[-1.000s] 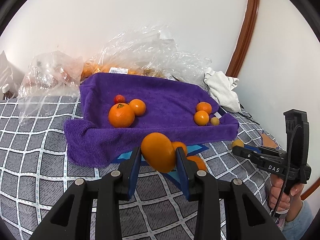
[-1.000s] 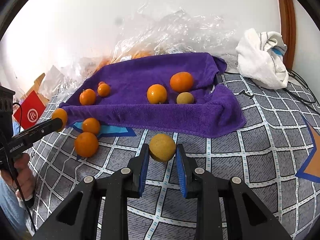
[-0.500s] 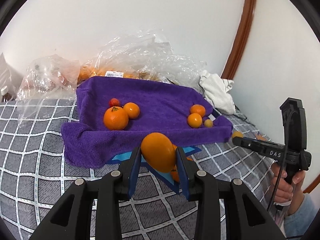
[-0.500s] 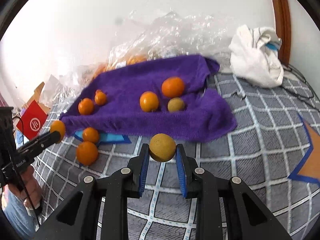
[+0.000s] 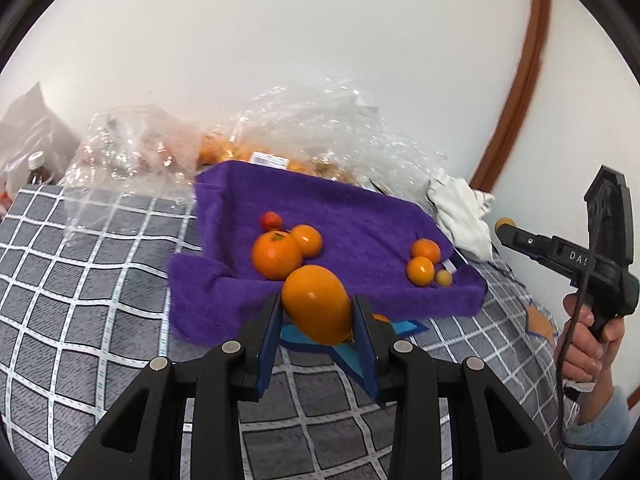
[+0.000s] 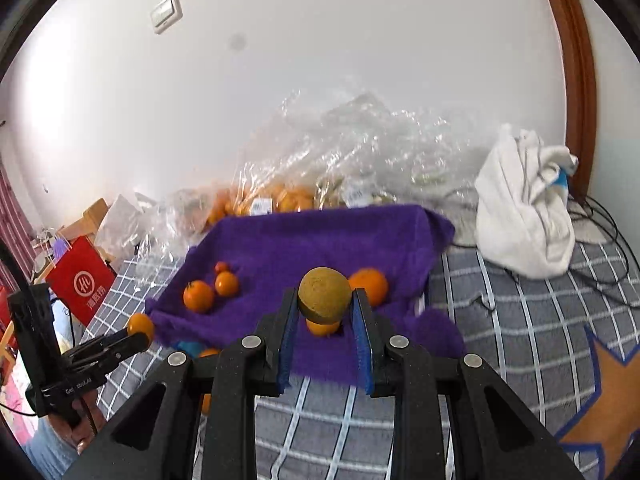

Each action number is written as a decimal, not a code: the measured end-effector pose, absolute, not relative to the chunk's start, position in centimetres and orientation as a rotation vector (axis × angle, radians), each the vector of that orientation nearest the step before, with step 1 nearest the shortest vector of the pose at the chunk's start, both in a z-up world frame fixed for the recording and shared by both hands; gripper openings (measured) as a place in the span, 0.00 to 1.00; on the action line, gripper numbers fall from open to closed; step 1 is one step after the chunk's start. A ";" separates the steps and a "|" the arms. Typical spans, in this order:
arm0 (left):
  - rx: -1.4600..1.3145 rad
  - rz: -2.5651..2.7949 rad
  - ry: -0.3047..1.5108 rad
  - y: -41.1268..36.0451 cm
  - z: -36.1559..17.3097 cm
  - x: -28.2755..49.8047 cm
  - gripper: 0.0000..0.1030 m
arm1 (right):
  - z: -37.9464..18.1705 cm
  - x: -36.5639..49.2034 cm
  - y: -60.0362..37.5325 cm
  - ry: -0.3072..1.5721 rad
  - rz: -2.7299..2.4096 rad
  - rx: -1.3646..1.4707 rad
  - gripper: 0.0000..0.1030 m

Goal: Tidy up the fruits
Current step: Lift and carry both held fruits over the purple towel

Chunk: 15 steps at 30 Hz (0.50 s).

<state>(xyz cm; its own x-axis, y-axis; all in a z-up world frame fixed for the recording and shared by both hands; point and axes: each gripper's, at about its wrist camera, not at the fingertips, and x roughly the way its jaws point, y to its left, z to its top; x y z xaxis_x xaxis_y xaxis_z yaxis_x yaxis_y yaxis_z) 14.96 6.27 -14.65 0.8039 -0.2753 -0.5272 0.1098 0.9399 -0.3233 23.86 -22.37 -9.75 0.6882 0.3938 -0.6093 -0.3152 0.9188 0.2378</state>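
My left gripper [image 5: 316, 312] is shut on a large oval orange fruit [image 5: 316, 304], held above the checked cloth in front of the purple towel [image 5: 352, 208]. My right gripper [image 6: 325, 304] is shut on a round yellow-brown fruit [image 6: 325, 293], held above the towel's [image 6: 320, 240] near edge. On the towel lie an orange [image 5: 276, 254], a smaller one [image 5: 307, 240] and a red fruit [image 5: 271, 221] at left, and two oranges [image 5: 420, 270] with a small yellow fruit [image 5: 443, 278] at right. The right gripper also shows in the left wrist view [image 5: 505, 229]; the left gripper in the right wrist view [image 6: 138, 330].
Crumpled clear plastic bags [image 5: 320, 136] with more oranges lie behind the towel. A white cloth bundle [image 6: 524, 208] sits at the right with cables [image 6: 600, 248]. Loose oranges [image 6: 208, 354] lie on the grey checked cloth [image 5: 80, 280]. A red bag [image 6: 82, 280] stands far left.
Both grippers have lifted higher with their fruits. The right gripper moved forward so its fruit now hangs over the towel's near edge.
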 end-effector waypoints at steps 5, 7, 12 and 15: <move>-0.286 -0.152 0.577 7.2 -14.4 14.8 0.32 | -9.9 26.0 -21.8 0.691 0.370 0.094 0.26; -0.282 -0.138 0.578 7.3 -14.5 15.0 0.32 | -10.3 27.0 -21.6 0.689 0.345 0.069 0.26; -0.287 -0.133 0.621 7.3 -15.4 15.9 0.32 | -12.3 30.7 -21.2 0.749 0.289 0.034 0.26; -0.278 -0.140 0.637 7.0 -15.8 16.2 0.32 | -13.9 31.5 -21.6 0.756 0.236 0.006 0.26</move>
